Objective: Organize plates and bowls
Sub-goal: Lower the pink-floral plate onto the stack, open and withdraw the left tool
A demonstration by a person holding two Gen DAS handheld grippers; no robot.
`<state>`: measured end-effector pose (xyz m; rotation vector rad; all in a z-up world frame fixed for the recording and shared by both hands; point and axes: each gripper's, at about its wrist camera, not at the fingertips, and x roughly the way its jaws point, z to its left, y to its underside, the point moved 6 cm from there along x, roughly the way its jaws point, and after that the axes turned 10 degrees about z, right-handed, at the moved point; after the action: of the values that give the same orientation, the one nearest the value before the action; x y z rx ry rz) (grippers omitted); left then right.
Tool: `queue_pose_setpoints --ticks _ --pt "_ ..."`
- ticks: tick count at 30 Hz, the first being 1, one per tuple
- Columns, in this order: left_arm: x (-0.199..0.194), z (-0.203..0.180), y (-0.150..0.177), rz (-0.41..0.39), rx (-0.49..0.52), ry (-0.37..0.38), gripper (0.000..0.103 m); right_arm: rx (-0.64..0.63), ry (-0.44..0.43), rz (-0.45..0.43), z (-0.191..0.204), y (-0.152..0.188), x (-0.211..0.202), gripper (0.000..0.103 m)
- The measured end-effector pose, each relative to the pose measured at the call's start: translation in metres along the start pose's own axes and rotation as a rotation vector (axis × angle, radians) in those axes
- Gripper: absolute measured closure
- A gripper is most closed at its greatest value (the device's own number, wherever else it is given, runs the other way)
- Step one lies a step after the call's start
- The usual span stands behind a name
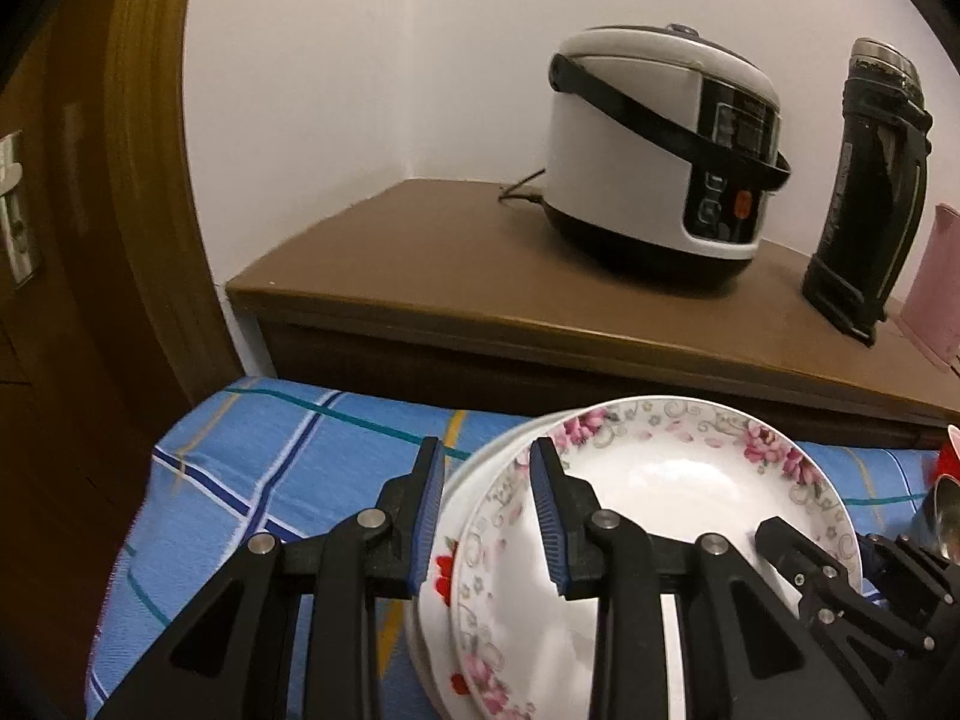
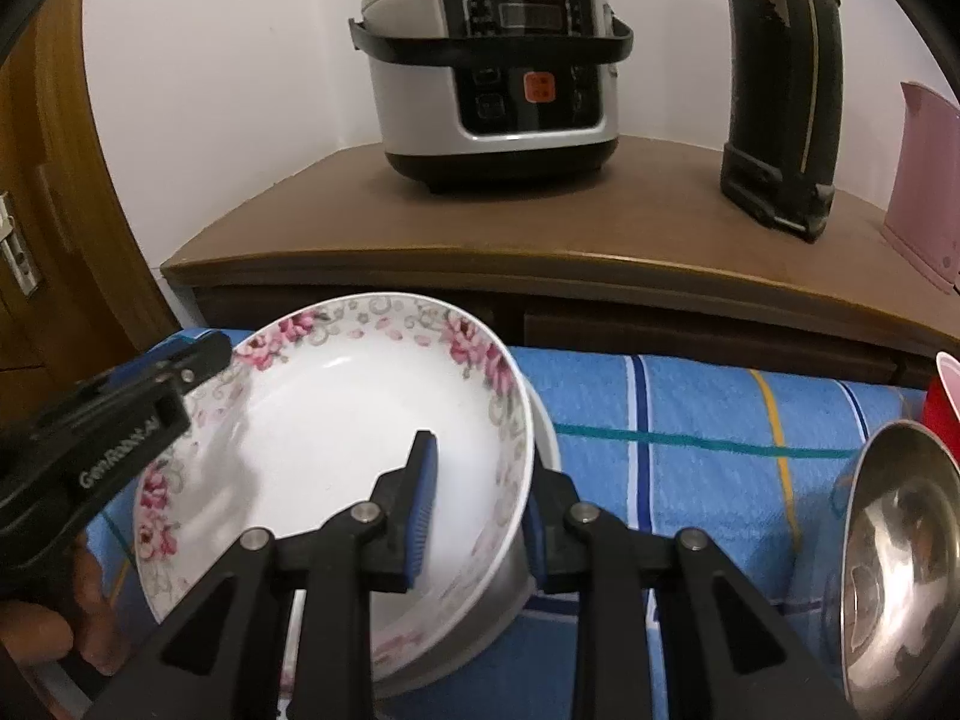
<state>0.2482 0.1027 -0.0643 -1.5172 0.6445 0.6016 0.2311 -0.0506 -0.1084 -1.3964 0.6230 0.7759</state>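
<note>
Left wrist: your left gripper (image 1: pixel 489 516) is clamping the rims of the stacked floral white ceramic plates (image 1: pixel 678 480) on the blue checked cloth (image 1: pixel 270 462); the white rice cooker (image 1: pixel 660 150) is standing beyond. Right wrist: your right gripper (image 2: pixel 480 510) is pinching the opposite rim, a steel bowl (image 2: pixel 894 564) sitting just beside.

The rice cooker (image 2: pixel 492 60) panel reads roughly "YOICE"; other lettering stays illegible.

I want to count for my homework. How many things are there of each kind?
Flowered plates: 2
Steel bowl: 1
Red cup: 1
Rice cooker: 1
Black flask: 1
Pink jug: 1
Total: 7
</note>
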Motion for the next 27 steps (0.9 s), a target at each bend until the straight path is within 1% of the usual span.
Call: queue_pose_setpoints --ticks 1,2,3,5,7,8,10,12,14,15,17,20,25,26,27 --pt "0.0 0.002 -0.001 -0.003 -0.004 0.0 0.07 0.003 -0.01 0.002 0.0 -0.002 0.002 0.073" --pt "-0.001 0.003 -0.001 -0.007 -0.009 -0.002 0.068 0.008 -0.028 0.003 0.001 -0.004 0.003 0.069" --pt "-0.002 0.005 -0.002 -0.011 -0.012 -0.005 0.065 0.009 -0.039 0.003 0.001 -0.005 0.004 0.066" --pt "-0.004 0.008 -0.002 -0.027 -0.018 -0.017 0.064 0.007 -0.06 0.001 0.004 -0.007 0.004 0.059" --pt "-0.005 0.01 -0.003 -0.039 -0.022 -0.013 0.064 0.015 -0.092 -0.001 0.004 -0.007 0.004 0.054" --pt "-0.005 0.009 -0.002 -0.041 -0.022 -0.006 0.064 0.033 -0.11 -0.018 0.001 -0.008 0.001 0.054" --pt "-0.007 0.009 -0.001 -0.049 -0.023 0.003 0.064 0.059 -0.115 -0.081 -0.003 -0.008 -0.011 0.054" --pt "-0.01 0.009 -0.001 -0.061 -0.023 0.002 0.064 0.05 -0.088 -0.148 -0.005 -0.008 -0.024 0.046" --pt "-0.012 0.01 0.001 -0.071 -0.027 0.003 0.064 0.051 -0.047 -0.22 -0.01 -0.007 -0.039 0.032" --pt "-0.013 0.01 0.002 -0.074 -0.028 0.005 0.064 0.058 -0.038 -0.246 -0.012 -0.007 -0.045 0.029" --pt "-0.013 0.009 0.005 -0.076 -0.024 0.005 0.064 0.07 -0.016 -0.298 -0.015 -0.007 -0.057 0.017" --pt "-0.016 0.009 0.006 -0.09 -0.026 0.006 0.064 0.068 -0.021 -0.315 -0.015 -0.007 -0.06 0.016" --pt "-0.028 0.014 0.006 -0.147 -0.044 0.007 0.063 0.05 -0.022 -0.296 -0.01 -0.003 -0.063 0.017" --pt "-0.031 0.014 0.006 -0.157 -0.046 0.006 0.061 0.049 -0.024 -0.304 -0.009 -0.002 -0.066 0.017" --pt "-0.034 0.015 0.007 -0.169 -0.049 0.002 0.052 0.047 -0.029 -0.314 -0.008 -0.001 -0.071 0.017"
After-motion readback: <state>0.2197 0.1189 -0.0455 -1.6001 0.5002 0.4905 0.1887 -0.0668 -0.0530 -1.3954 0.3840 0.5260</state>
